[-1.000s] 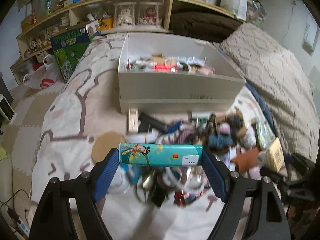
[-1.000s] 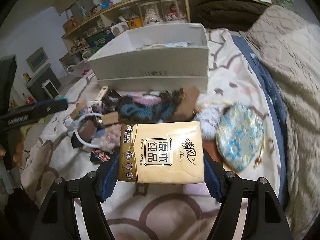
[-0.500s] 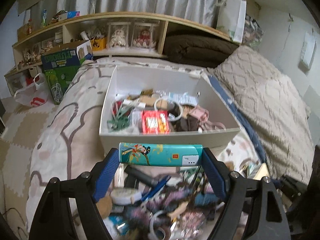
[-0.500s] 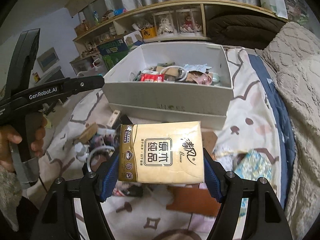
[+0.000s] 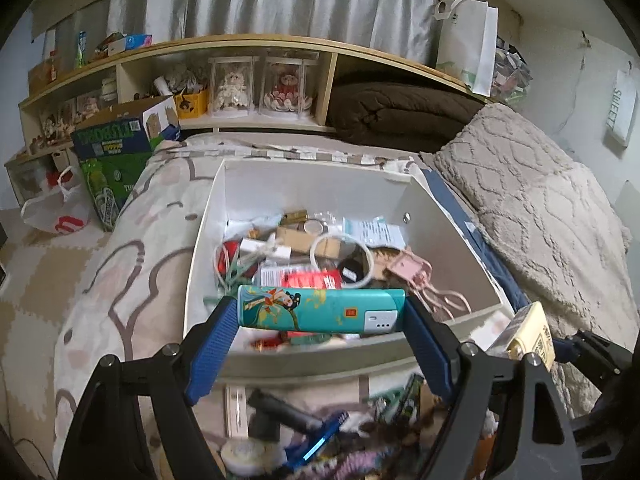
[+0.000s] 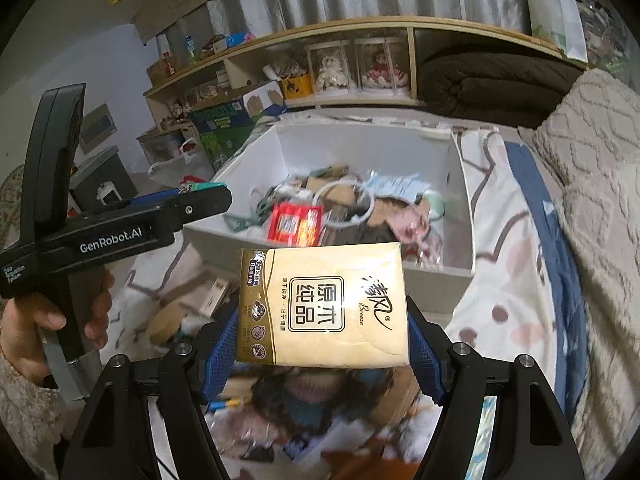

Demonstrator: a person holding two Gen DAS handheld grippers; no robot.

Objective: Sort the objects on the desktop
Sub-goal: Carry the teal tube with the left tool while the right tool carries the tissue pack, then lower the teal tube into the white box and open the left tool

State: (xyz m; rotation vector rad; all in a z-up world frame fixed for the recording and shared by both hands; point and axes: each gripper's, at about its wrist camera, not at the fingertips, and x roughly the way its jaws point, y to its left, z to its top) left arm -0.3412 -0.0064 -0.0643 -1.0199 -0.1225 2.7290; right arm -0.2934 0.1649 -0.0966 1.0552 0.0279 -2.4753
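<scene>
**Both grippers carry their loads up to the white box**

Nearest the lens, the left gripper point(image 5: 322, 314) is clamped end-to-end on a teal power bank point(image 5: 320, 311), and the right gripper point(image 6: 322, 332) is clamped on a gold tissue pack point(image 6: 322, 306). A second ago both hung low over the clutter pile point(image 5: 320, 436) on the patterned bedspread point(image 5: 120, 264); now the pile has slid beneath the fingers and the white box point(image 5: 444, 216) fills the view ahead. The power bank sits over the box's near wall; the tissue pack is just short of it. The box holds a red packet point(image 6: 296, 222), a white ring and pink clips. Both items look nearly ready to release inside. Beyond stands the wooden shelf point(image 5: 248, 44).
</scene>
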